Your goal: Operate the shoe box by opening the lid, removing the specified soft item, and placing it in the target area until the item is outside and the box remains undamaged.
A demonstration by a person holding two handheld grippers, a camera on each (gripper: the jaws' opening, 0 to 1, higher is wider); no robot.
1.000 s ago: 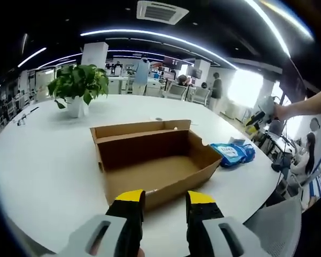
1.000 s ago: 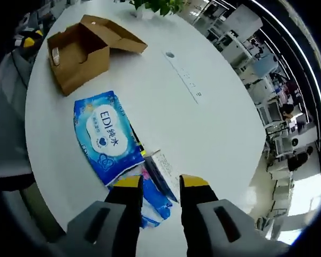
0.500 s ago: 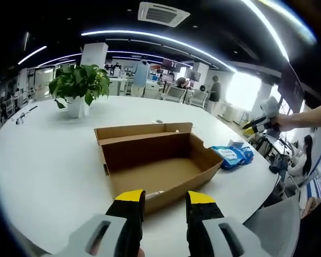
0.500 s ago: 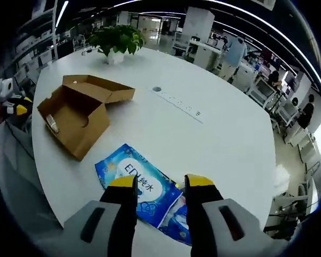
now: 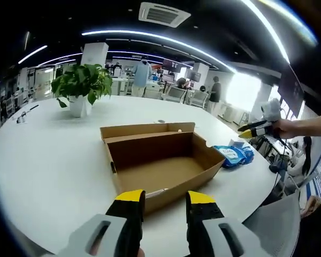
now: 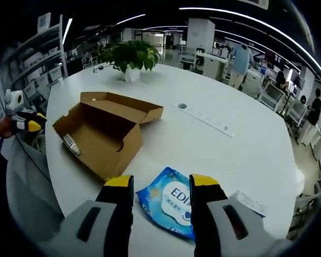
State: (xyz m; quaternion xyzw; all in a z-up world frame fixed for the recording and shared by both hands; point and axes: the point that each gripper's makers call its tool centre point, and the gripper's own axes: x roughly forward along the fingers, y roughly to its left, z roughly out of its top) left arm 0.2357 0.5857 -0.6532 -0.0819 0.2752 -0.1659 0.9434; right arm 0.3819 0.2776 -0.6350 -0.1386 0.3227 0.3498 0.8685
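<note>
The brown cardboard shoe box (image 5: 160,160) stands on the white table with its lid (image 5: 147,129) folded back. A small pale thing (image 6: 71,143) lies at one end inside it. A blue soft pack of wipes (image 5: 232,155) rests on the table to the right of the box, apart from it. My left gripper (image 5: 165,199) is open just short of the box's near wall, holding nothing. My right gripper (image 6: 161,184) is open in the air above the blue pack (image 6: 174,201), nothing between its fingers. A hand holds the right gripper (image 5: 257,127) up beyond the table's right edge.
A potted plant (image 5: 80,85) stands at the back of the round white table (image 5: 43,171). A socket strip (image 6: 208,119) lies on the table past the box, and a white card (image 6: 249,202) beside the pack. Chairs and desks with people surround the table.
My right gripper has risen and drawn back from the blue pack, which stays on the table. The left gripper view has shifted only a little; the box has not moved.
</note>
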